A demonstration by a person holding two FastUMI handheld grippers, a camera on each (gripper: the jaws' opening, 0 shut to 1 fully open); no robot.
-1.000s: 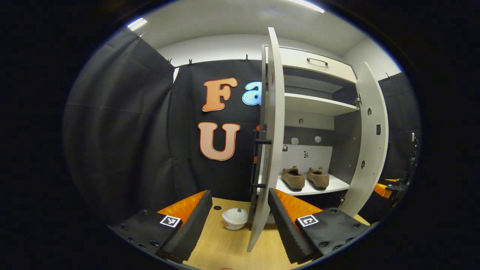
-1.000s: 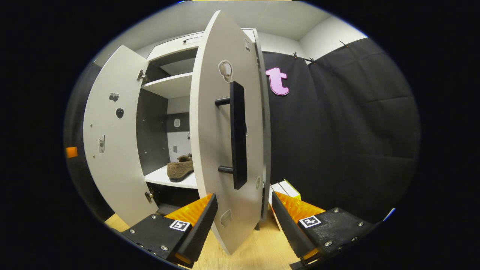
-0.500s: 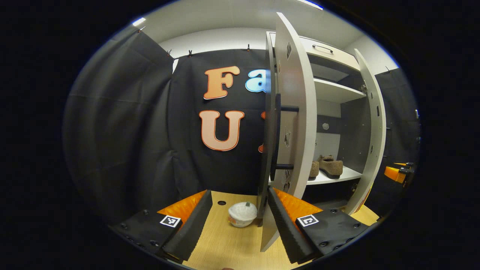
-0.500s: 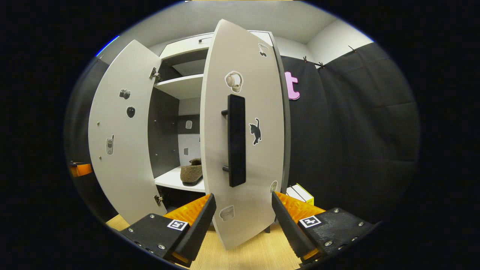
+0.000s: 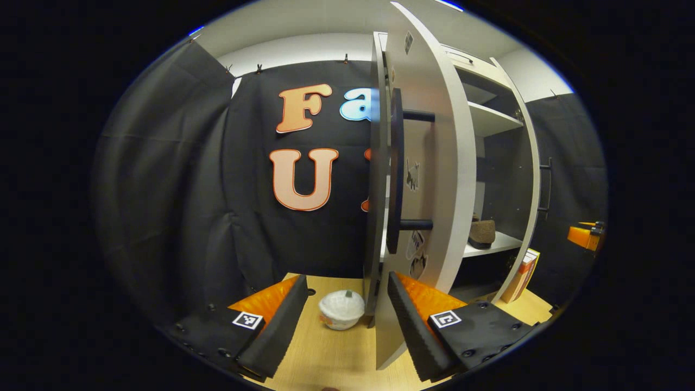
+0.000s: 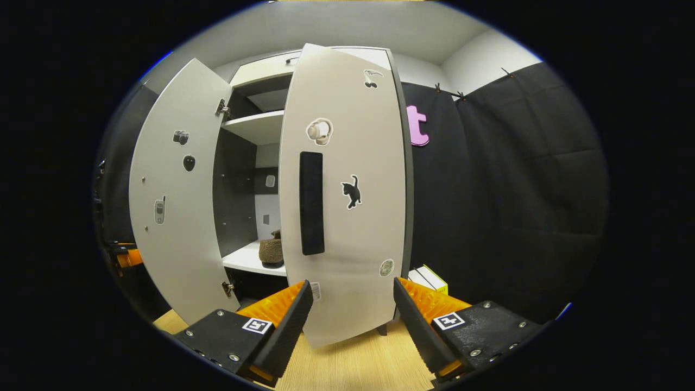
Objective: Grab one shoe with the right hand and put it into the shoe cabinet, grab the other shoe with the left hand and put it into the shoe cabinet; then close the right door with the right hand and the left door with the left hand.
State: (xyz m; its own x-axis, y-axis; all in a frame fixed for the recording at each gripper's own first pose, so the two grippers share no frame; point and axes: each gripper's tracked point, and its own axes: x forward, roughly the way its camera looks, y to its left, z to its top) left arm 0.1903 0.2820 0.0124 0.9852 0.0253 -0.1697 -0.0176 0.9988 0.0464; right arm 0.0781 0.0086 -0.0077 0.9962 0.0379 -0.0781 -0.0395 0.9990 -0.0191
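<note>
The white shoe cabinet (image 5: 491, 117) has both doors partly swung in. In the left gripper view the left door (image 5: 434, 163) with its black handle (image 5: 395, 171) stands edge-on just ahead of my open left gripper (image 5: 346, 290); its lower edge sits by the right-hand finger (image 5: 404, 312). A brown shoe (image 5: 482, 232) rests on the lower shelf, and the right door (image 5: 529, 179) is beyond. In the right gripper view the right door (image 6: 353, 228) faces me, its foot between the fingers of my open right gripper (image 6: 352, 290). A brown shoe (image 6: 271, 251) shows in the gap beside the left door (image 6: 174, 206).
A white bowl (image 5: 341, 309) sits on the wooden floor left of the cabinet. A thin book-like box (image 5: 521, 274) leans at the right door's foot. A yellow-and-white box (image 6: 431, 278) lies right of the cabinet. Black cloth walls surround the cabinet.
Both doors have swung further toward closed. The right door now faces its camera nearly flat, and the left door hides more of the shelf, covering one shoe.
</note>
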